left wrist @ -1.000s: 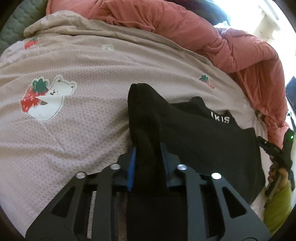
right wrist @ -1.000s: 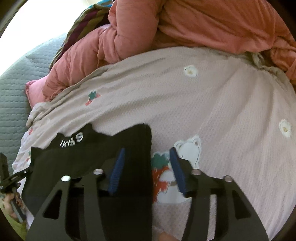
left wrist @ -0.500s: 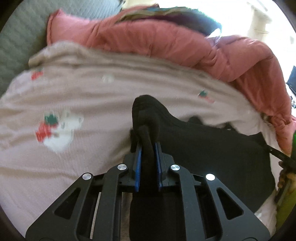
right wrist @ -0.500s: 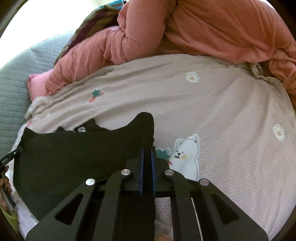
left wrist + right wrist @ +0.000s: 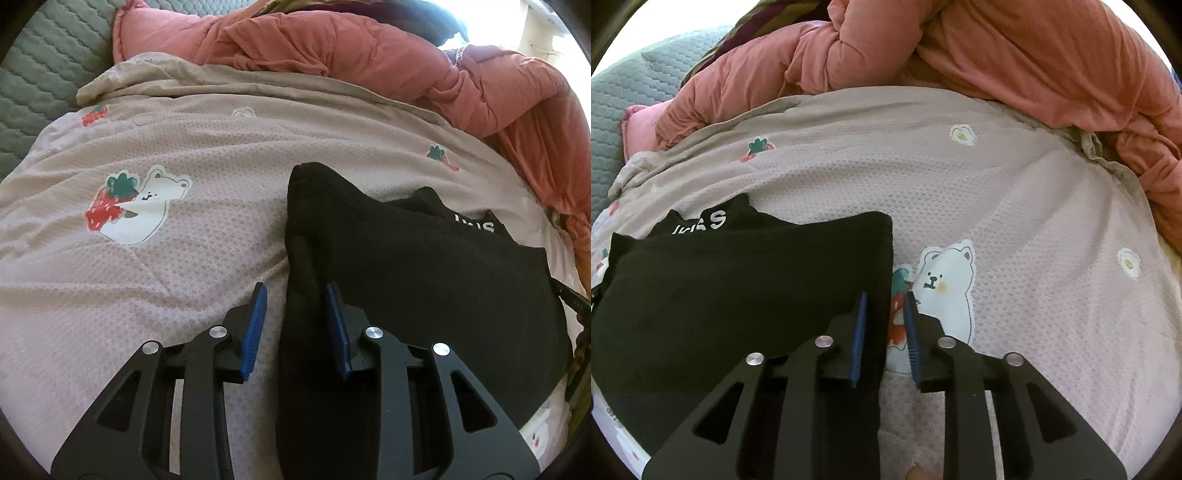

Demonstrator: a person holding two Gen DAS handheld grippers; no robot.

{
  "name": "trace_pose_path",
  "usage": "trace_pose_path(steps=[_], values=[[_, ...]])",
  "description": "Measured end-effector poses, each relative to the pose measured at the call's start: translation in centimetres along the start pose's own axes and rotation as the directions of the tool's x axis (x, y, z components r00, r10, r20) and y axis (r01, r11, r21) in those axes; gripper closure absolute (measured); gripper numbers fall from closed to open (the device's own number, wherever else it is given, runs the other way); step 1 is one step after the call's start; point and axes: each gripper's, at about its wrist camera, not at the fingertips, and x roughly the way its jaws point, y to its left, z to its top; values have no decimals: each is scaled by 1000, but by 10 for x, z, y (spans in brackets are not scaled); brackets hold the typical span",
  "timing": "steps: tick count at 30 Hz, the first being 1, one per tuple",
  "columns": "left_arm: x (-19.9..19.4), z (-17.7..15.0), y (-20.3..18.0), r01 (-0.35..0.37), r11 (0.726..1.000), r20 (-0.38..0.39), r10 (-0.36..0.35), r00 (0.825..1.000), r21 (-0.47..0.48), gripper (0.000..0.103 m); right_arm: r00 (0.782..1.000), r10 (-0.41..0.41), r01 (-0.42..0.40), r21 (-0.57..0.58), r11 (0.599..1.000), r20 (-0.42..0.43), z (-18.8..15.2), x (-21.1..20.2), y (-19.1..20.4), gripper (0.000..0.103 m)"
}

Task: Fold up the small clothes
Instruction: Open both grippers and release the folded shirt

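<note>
Pink bear-print blanket (image 5: 184,266) w/ salmon duvet (image 5: 1034,66) behind, grey quilt (image 5: 40,70).

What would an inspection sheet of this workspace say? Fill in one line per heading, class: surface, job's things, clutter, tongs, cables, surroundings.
Surface: beige blanket with bear and strawberry prints, a little rumpled.
Job's things: black garment lying on the blanket, white lettering on a part showing at its far edge.
Clutter: nothing seen.
Tongs: left tongs open, straddling the garment's raised left edge; right tongs slightly open, straddling the garment's right edge.
Cables: nothing seen.
Surroundings: pink duvet bunched behind the blanket; grey quilted cover at the far left.
</note>
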Motion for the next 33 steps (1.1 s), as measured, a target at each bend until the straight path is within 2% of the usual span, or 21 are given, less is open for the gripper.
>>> trace_pose_path(steps=[10,12,28,30,33], values=[[-15,-6,1,10,1000,-2,-10,1000,-7,70,1000,7,-7,39,999,-3,-12,-18,-7,60],[-18,-8,1,16,1000,-4,-16,1000,-11,68,1000,4,-4,40,999,-3,-15,-21,-7,52],[-40,-27,0,25,999,4,-24,1000,-23,61,1000,26,-27,42,999,11,-42,-50,-4,41],[-45,-30,0,33,999,10,-32,999,-31,58,1000,26,-26,43,999,14,-45,-54,-4,35],[-50,-35,0,33,999,13,-32,999,-33,57,1000,28,-29,41,999,14,-50,-59,-3,34]])
